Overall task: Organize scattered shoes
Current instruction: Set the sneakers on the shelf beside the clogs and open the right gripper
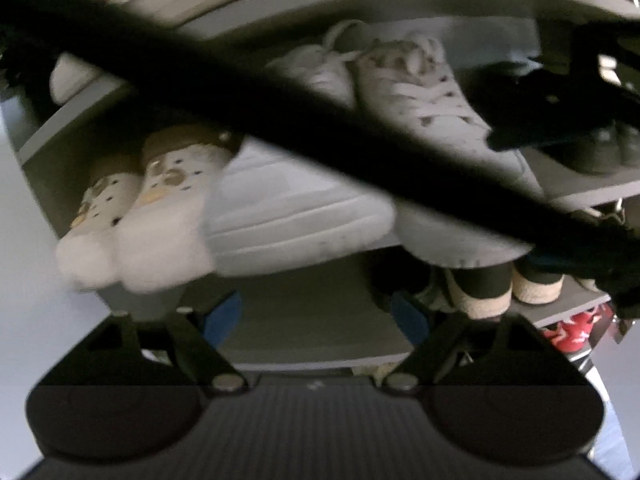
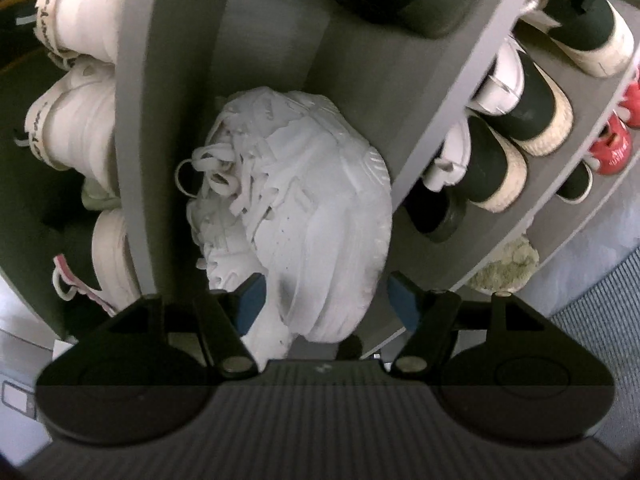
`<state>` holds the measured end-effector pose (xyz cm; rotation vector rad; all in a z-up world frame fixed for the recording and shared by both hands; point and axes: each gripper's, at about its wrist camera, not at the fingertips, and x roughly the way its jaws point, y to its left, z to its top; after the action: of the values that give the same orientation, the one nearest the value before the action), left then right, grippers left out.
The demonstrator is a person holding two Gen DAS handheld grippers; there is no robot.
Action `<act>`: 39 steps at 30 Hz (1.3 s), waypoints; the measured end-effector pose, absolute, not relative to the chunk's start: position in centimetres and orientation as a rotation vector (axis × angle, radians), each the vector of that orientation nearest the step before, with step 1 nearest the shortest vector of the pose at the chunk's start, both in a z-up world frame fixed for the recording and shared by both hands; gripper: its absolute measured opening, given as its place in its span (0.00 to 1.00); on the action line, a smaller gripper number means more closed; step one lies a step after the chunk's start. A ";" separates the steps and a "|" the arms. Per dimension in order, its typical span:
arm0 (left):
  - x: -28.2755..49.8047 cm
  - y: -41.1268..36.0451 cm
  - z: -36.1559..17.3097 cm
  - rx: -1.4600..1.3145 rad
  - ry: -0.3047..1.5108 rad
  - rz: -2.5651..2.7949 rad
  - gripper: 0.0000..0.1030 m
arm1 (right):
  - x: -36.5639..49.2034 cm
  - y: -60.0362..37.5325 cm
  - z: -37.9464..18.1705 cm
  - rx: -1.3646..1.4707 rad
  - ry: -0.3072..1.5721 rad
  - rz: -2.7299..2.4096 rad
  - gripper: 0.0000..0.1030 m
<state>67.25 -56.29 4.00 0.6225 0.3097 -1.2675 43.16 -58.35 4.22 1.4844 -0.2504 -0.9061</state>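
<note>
My right tongs stand apart around the toe end of a white sneaker lying on a grey shelf; my left tongs gape empty before the rack, just below white clogs and another white shoe.

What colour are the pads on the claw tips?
Blue pads on the right claw, clearest in the right wrist view.

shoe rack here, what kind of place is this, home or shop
Probably a home, by a grey shoe rack. Its shelves hold worn, mixed pairs: white sneakers, cream clogs, red shoes. Carpet lies beside it.
</note>
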 end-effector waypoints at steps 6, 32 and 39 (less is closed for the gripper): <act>68.7 -54.3 7.0 0.516 0.330 -1.234 0.70 | 43.3 -57.2 5.3 1.464 -0.198 -0.926 0.46; 71.3 -60.7 6.2 0.643 0.550 -1.392 0.38 | 44.2 -58.0 5.6 1.444 -0.229 -1.022 0.36; 71.3 -59.9 3.9 0.727 0.584 -1.424 0.59 | 42.8 -50.4 6.5 1.434 -0.188 -1.163 0.36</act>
<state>71.30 -59.88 3.89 0.7275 0.5837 -1.4237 42.81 -50.45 6.53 1.4340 -0.1884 -1.1630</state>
